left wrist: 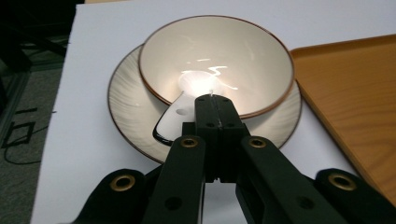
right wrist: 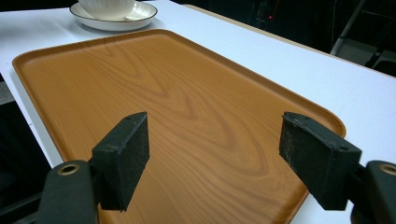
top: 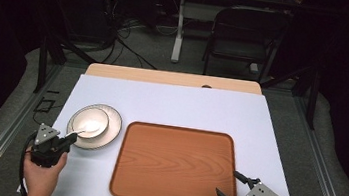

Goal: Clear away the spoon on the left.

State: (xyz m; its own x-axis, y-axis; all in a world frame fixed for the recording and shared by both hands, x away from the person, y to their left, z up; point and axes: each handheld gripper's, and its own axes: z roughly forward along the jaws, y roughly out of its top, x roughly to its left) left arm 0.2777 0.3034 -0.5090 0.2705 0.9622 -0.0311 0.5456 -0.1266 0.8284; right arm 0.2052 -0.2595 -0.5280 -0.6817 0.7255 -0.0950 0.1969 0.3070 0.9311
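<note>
A cream bowl (left wrist: 219, 51) with a brown rim sits on a matching plate (left wrist: 130, 107) at the left of the white table top. A white spoon (left wrist: 175, 116) lies in the bowl, its handle sticking out over the near rim. My left gripper (left wrist: 212, 100) has its jaws pressed together at that handle and seems to pinch its edge; in the high view the left gripper (top: 73, 137) is at the plate's near side. My right gripper (top: 227, 183) stands open over the near right corner of the wooden tray (top: 174, 163), with nothing between its jaws (right wrist: 215, 144).
The tray (right wrist: 187, 116) holds nothing and lies right of the plate (top: 113, 126). The white board (top: 172, 102) covers the table. Past the far edge stand a dark chair (top: 245, 36) and a table leg (top: 178, 33) among floor cables.
</note>
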